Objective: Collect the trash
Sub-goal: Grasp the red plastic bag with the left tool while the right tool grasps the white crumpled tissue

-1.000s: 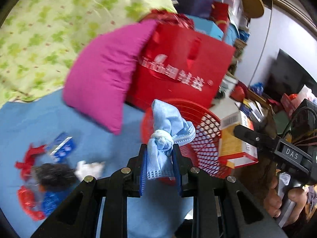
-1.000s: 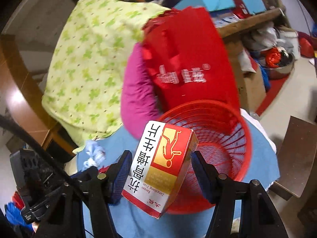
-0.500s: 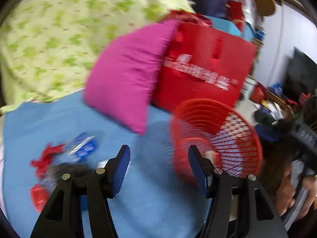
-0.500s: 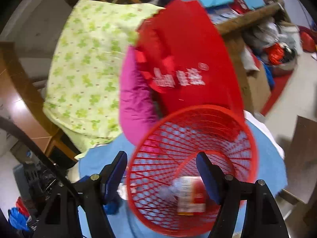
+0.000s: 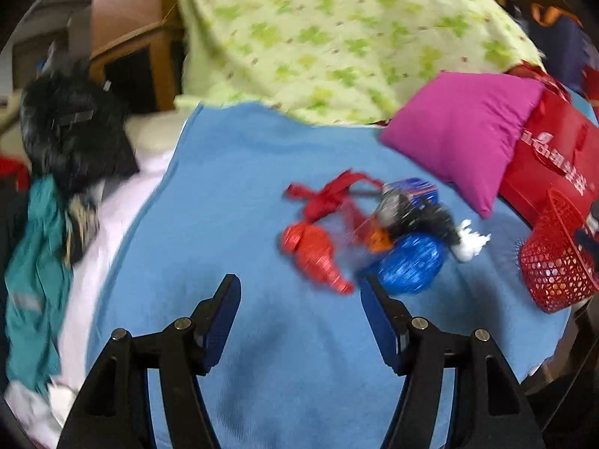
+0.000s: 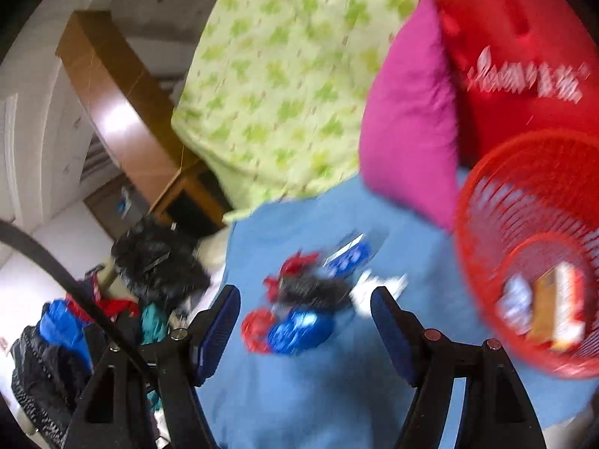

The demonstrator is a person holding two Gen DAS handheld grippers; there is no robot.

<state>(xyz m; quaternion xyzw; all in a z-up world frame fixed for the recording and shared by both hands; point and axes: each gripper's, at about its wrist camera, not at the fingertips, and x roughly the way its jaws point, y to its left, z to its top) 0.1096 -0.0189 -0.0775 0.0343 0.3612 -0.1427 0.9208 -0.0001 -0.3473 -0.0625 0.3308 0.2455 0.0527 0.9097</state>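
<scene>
**Turning back to the trash pile with both grippers empty**

Swinging away from the red basket (image 6: 531, 247), both tools now face the leftover litter on the blue blanket (image 5: 232, 202). A second ago the left hand-held gripper (image 5: 299, 310) pinched a blue cloth scrap and the right hand-held gripper (image 6: 305, 318) carried a printed carton; both have since been let go. In the right wrist view the carton (image 6: 558, 310) lies at the basket's bottom, lower right of the frame, with a pale blue scrap (image 6: 514, 303) just beside it. So two pieces are collected and the next pick-up looks about to begin.

The left gripper's jaws are opening with nothing between them; the right gripper's jaws stand apart, released and empty.

The remaining trash sits in one cluster, right of centre in the left wrist view. Blur makes the count rough, but about six pieces show:
- one red foil wrapper (image 5: 314, 254)
- one blue foil wrapper (image 5: 410, 262)
- one red ribbon-like strip (image 5: 329, 191)
- one dark fuzzy clump (image 5: 423, 217)
- one white crumpled scrap (image 5: 470, 243)
- one small blue packet (image 5: 415, 189)

One basket, at the right edge; one magenta cushion (image 5: 460, 127) and one red bag (image 5: 554, 157) behind it.
</scene>
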